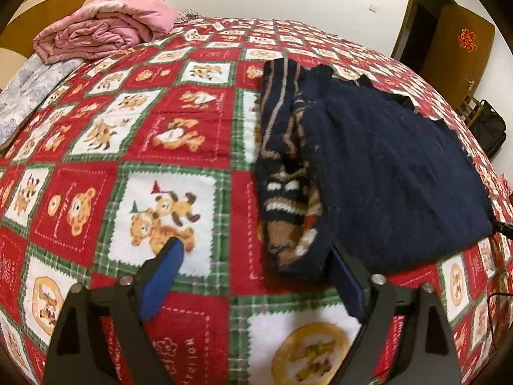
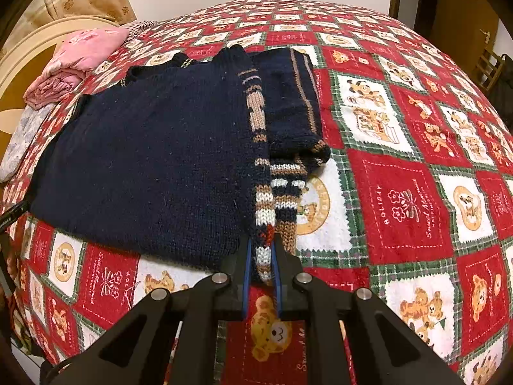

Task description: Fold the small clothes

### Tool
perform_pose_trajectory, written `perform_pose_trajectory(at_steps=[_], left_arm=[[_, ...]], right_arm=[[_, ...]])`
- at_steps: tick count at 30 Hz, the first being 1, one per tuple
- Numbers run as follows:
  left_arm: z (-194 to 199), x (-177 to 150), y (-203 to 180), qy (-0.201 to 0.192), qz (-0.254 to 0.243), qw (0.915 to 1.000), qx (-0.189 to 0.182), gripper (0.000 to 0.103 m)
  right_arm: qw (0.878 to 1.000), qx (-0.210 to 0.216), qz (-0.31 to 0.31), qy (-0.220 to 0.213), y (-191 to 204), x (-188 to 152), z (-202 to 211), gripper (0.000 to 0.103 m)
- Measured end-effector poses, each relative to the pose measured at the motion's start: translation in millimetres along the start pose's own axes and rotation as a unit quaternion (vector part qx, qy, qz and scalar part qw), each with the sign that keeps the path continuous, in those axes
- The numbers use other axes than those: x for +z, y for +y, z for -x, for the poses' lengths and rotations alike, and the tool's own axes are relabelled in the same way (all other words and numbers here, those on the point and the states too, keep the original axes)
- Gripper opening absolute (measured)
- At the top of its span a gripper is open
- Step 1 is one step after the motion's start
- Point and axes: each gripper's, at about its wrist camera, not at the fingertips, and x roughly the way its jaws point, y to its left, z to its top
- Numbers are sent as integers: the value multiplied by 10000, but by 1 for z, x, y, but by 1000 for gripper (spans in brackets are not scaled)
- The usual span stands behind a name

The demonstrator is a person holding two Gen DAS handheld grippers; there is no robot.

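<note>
A small navy knit sweater [image 1: 391, 173] with tan, white and red striped trim lies partly folded on the red teddy-bear bedspread [image 1: 179, 122]. My left gripper [image 1: 256, 250] is open, its blue pads either side of the sweater's near striped corner. In the right wrist view the sweater [image 2: 154, 160] lies left of centre, a folded sleeve [image 2: 295, 112] on its right side. My right gripper [image 2: 261, 250] is shut on the striped edge of the sweater [image 2: 264, 221] at its near corner.
A folded pink quilt [image 1: 105, 29] and a grey floral pillow [image 1: 29, 96] lie at the bed's far left. A brown door [image 1: 455, 45] and a dark bag [image 1: 490, 128] stand beyond the bed's right edge. A black cable [image 2: 9, 218] lies at the left edge.
</note>
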Motion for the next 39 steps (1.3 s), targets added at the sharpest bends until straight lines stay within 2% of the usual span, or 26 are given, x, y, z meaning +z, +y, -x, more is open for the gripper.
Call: perform_pose_trajectory(at_steps=[5, 8, 10, 16, 20, 22, 24, 26, 27, 29, 30, 32, 36, 38, 39], left_arm=[[6, 2, 6, -12, 112, 9999, -113, 93], [22, 5, 17, -296, 308, 9989, -183, 93], [26, 6, 25, -348, 406, 9985, -147, 93], [10, -2, 34, 18, 271, 9996, 46, 94], [7, -7, 28, 2, -35, 9996, 275, 102], [8, -9, 31, 15, 40, 9997, 225, 102], [12, -9, 33, 26, 86, 9998, 184, 102], [22, -11, 37, -111, 201, 9995, 216, 100], [24, -10, 38, -162, 201, 9993, 254, 100], [27, -10, 39, -259, 194, 9985, 432, 100], [30, -9, 40, -352, 247, 9981, 442, 100], [34, -7, 42, -468, 351, 9974, 425, 100], [37, 4, 35, -687, 528, 9957, 320, 100], [33, 10, 23, -669, 397, 9967, 242, 100], [28, 12, 15, -617, 252, 9972, 330, 100]], right_arm=[[9999, -155, 49, 58, 4, 2, 1, 11], [9998, -138, -7, 105, 3, 2, 1, 11], [9997, -189, 38, 128, 5, 2, 0, 11], [9993, -322, 70, 180, 10, 4, -3, 12], [9993, -333, 84, 118, 11, 1, -2, 12], [9995, -303, 30, 88, 9, 2, 2, 12], [9994, -345, -19, 61, 10, 2, 10, 16], [9985, -534, 17, -109, 14, 0, 25, 29], [9977, -621, 107, -260, 20, 0, 36, 32], [9951, -776, 377, -479, 37, 2, 53, 34], [9912, -997, 638, -588, 53, 5, 61, 34], [9858, -1181, 957, -706, 77, 12, 66, 36], [9835, -964, 1232, -909, 112, 30, 60, 41], [9868, -217, 1248, -1007, 122, 41, 53, 41], [9887, 51, 1205, -893, 126, 49, 44, 41]])
